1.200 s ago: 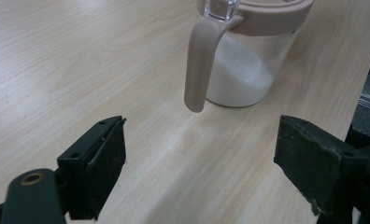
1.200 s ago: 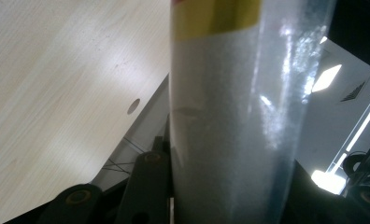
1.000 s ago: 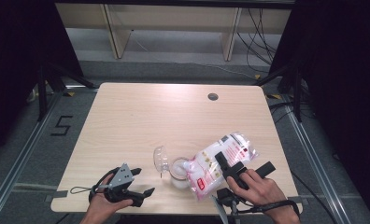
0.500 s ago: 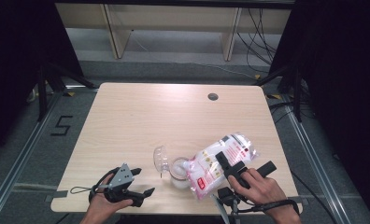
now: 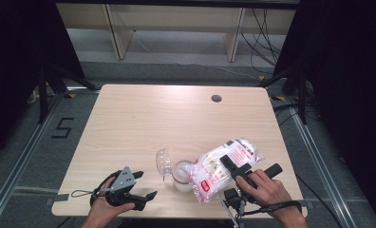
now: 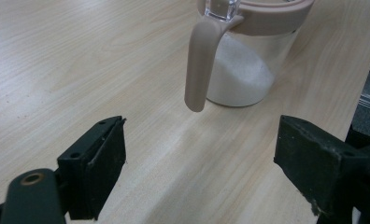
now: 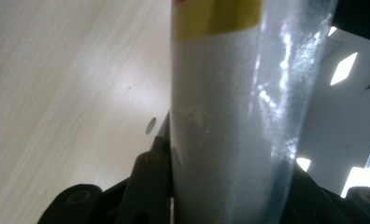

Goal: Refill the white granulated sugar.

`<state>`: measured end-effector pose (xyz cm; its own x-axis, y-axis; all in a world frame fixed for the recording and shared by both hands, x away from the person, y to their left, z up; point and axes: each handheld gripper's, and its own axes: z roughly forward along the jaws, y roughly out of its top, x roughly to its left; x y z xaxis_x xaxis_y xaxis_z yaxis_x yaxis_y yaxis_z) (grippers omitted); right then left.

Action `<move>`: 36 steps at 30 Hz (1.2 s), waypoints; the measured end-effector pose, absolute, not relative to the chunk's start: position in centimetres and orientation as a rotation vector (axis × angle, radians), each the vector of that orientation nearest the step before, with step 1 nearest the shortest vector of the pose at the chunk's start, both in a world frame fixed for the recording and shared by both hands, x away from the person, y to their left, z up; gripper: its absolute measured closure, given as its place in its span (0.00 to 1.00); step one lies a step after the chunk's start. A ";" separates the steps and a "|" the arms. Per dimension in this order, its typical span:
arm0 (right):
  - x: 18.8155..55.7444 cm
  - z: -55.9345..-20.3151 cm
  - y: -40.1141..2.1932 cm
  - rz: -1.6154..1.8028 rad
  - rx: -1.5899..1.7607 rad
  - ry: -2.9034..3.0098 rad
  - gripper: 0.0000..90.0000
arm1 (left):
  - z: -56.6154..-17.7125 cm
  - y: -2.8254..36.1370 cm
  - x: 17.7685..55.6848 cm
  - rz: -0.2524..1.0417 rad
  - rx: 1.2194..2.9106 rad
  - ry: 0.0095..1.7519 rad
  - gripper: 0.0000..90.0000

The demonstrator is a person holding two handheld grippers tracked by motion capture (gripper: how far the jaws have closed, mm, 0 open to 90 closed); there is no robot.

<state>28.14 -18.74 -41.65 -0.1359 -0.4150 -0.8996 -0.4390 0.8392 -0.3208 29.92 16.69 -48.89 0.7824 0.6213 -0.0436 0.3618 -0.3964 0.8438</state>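
Note:
A clear jar (image 5: 180, 172) with a beige rim holds white granules; its clear hinged lid (image 5: 163, 161) stands open to the left. In the left gripper view the jar (image 6: 241, 60) is close ahead, with a beige handle (image 6: 199, 65) hanging down its side. A plastic bag of white granules (image 5: 221, 167) is tilted with its lower end at the jar's mouth. My right gripper (image 5: 228, 164) is shut on the bag (image 7: 230, 116), whose clear film fills the space between the jaws. My left gripper (image 5: 145, 184) rests open near the front edge, left of the jar, with nothing between its jaws (image 6: 199, 172).
The light wooden table (image 5: 129, 123) has a round cable hole (image 5: 216, 98) at the back right. Wooden shelving (image 5: 176, 28) and loose cables stand on the floor beyond. A floor mark reading 5 (image 5: 62, 127) lies to the left.

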 end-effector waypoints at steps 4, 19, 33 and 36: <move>28.3 -41.6 -19.0 0.055 -0.640 1.773 0.81 | -48.8 16.7 29.8 0.341 2.026 0.750 0.18; 29.3 -41.4 -20.0 0.335 -0.483 1.895 0.81 | -48.8 16.7 29.8 0.342 2.028 0.753 0.18; 30.2 -42.8 -21.1 0.527 -0.310 1.988 0.82 | -48.7 16.8 30.0 0.353 2.038 0.718 0.18; 30.7 -42.8 -21.2 0.535 -0.351 1.984 0.82 | -48.7 16.8 30.0 0.353 2.039 0.719 0.18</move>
